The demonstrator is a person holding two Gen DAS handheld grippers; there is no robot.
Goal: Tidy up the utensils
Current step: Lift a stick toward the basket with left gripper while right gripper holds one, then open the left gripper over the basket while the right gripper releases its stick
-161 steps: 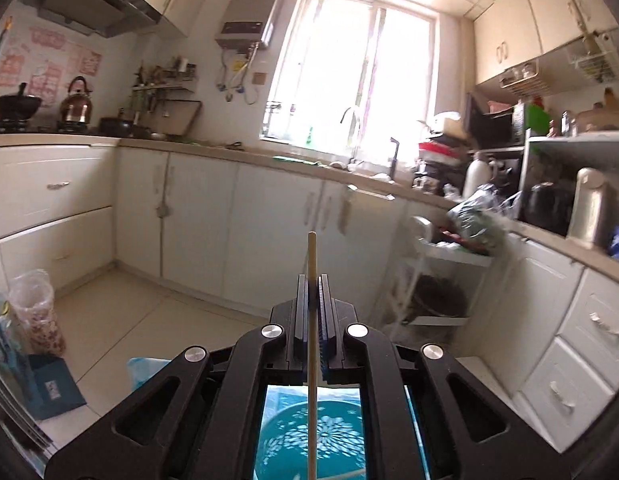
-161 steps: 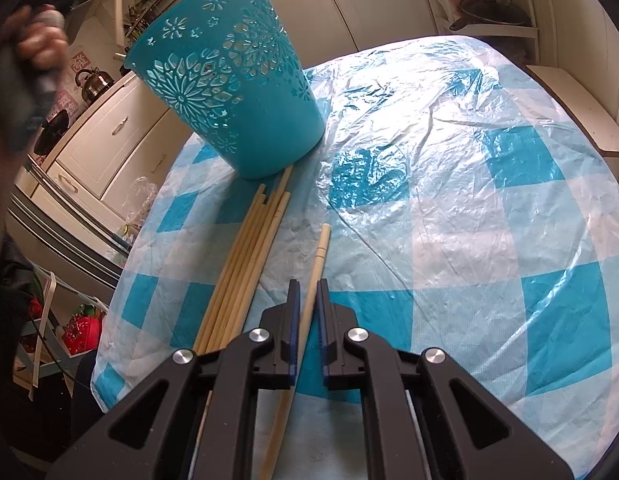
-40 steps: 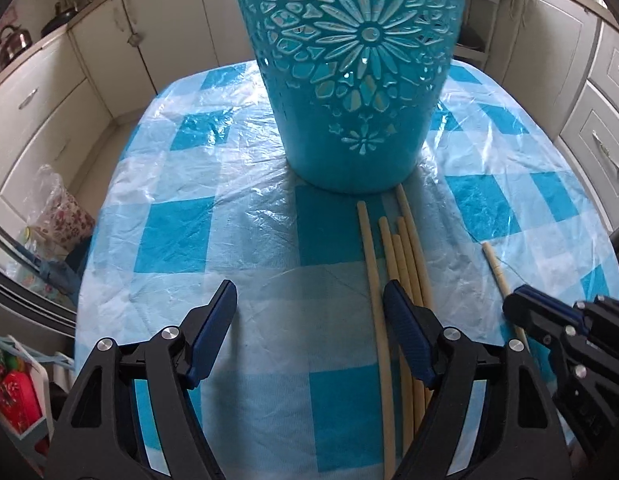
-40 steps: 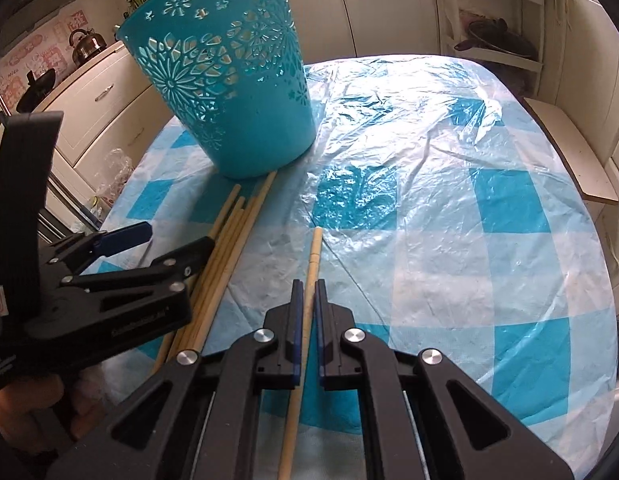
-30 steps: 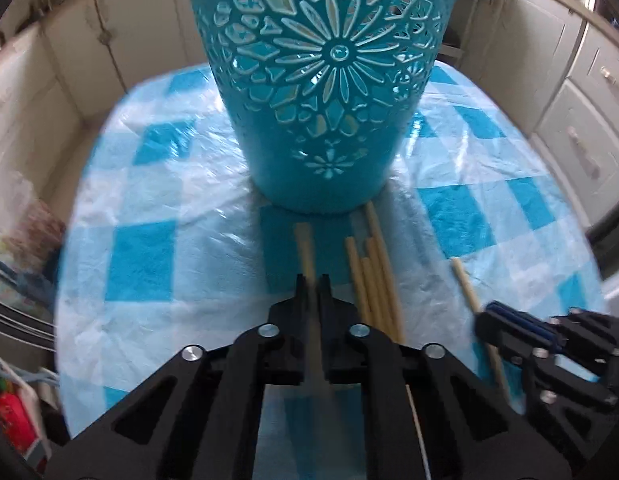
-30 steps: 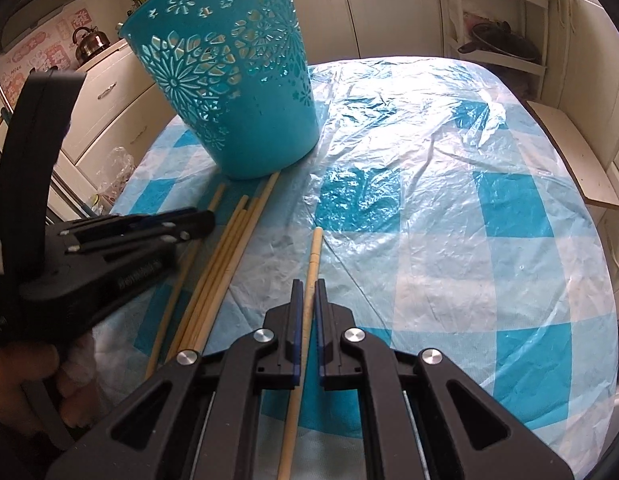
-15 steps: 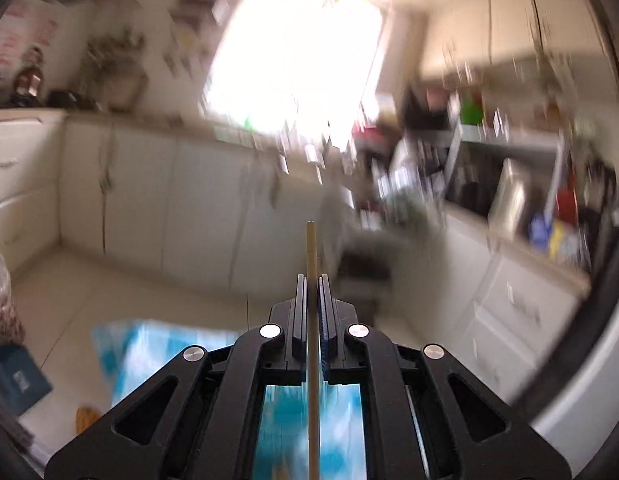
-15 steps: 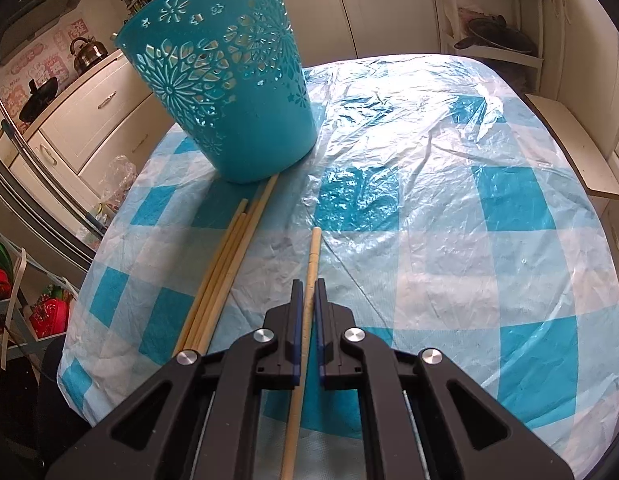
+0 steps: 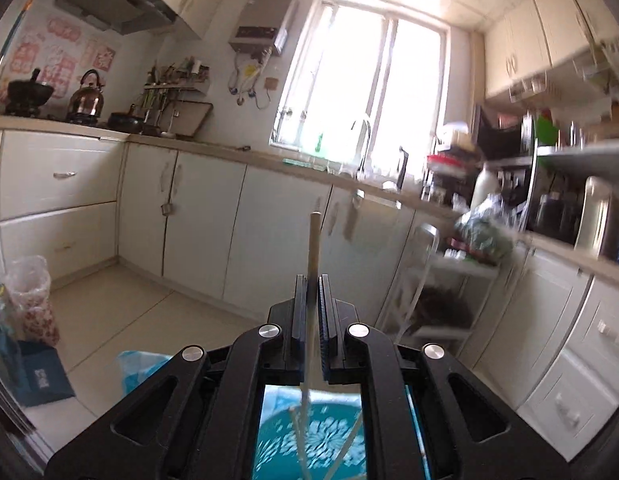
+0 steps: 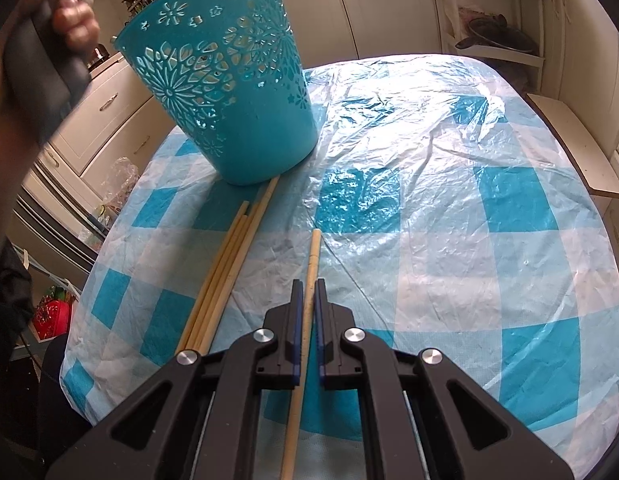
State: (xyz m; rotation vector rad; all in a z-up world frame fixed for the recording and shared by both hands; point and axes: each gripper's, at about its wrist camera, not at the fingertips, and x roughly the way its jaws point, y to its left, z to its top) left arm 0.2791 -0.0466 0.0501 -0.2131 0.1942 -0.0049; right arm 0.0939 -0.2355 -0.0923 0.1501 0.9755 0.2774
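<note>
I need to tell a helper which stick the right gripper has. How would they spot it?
Find the teal basket on the checked tablecloth. A bundle of sticks lies by its base. The one meant lies alone to their right, pinched in the right gripper.

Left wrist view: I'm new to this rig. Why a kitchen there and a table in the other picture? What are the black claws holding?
No robot: a person carries a hand-held claw in each hand, each with a camera looking along its fingers. The left claw is raised upright, so it sees the kitchen; it grips a chopstick above the teal basket, which already holds sticks. The right claw, low over the checked tablecloth, is closed on another chopstick. A bundle of chopsticks lies beside it.
</note>
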